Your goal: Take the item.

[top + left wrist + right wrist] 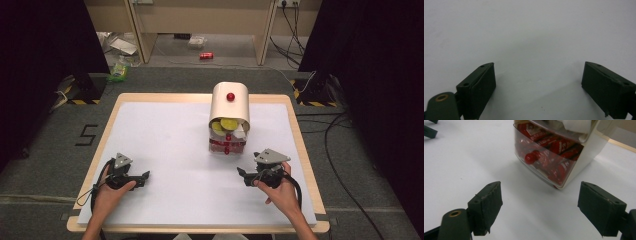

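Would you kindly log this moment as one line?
left gripper: open, empty | right gripper: open, empty, near box | red packets in drawer

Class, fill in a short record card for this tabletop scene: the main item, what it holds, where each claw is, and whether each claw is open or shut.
main item: white box with a curved lid and red knob, at the far middle of the table
upper shelf: yellow pieces
lower drawer: clear front, red packets
left claw: near left, open, holding nothing
right claw: near right, open, holding nothing, pointing toward the drawer
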### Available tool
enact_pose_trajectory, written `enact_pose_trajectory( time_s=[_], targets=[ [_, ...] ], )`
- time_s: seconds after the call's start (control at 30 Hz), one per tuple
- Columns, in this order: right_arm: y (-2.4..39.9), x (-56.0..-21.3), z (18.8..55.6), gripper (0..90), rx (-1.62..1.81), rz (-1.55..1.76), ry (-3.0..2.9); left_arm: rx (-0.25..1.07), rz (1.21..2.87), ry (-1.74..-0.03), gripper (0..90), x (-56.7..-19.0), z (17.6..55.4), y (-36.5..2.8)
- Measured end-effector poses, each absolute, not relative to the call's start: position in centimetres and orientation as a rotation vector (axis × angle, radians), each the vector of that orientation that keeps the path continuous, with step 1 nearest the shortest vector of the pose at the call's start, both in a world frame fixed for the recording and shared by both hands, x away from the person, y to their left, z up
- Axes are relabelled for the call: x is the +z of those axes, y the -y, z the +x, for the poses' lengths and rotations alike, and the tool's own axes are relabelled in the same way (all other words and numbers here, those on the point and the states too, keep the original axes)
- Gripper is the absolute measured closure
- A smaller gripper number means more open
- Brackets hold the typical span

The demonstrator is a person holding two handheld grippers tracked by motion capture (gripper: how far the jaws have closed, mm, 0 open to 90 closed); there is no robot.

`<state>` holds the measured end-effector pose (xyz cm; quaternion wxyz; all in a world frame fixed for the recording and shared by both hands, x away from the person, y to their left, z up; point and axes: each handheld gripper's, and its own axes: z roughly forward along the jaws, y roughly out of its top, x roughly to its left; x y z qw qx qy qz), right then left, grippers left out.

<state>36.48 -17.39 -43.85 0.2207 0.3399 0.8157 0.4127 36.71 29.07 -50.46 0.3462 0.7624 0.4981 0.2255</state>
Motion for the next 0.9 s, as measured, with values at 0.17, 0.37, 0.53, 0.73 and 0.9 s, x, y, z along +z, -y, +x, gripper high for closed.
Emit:
enact_pose_trajectory(
  time_s=[0.17, 0.37, 0.53, 0.73, 0.9],
  targets=[
    [16.9, -43.3, 36.2, 20.7, 1.154, 0.913, -2.259, 0.584, 1.978, -1.293, 11.5, -50.5, 36.7, -29.1],
    [16.2, -42.4, 35.9, 21.2, 1.168, 0.872, -2.264, 0.583, 1.978, -1.293, 11.5, -50.5, 36.7, -29.1],
    [15.7, -41.8, 35.8, 22.0, 1.170, 0.847, -2.267, 0.584, 1.978, -1.292, 11.5, -50.5, 36.7, -29.1],
    [15.5, -41.0, 35.9, 22.7, 1.180, 0.834, -2.254, 0.583, 1.978, -1.293, 11.5, -50.5, 36.7, -29.1],
    [15.1, -40.1, 36.0, 23.0, 1.189, 0.808, -2.244, 0.584, 1.978, -1.292, 11.5, -50.5, 36.7, -29.1]
  ],
)
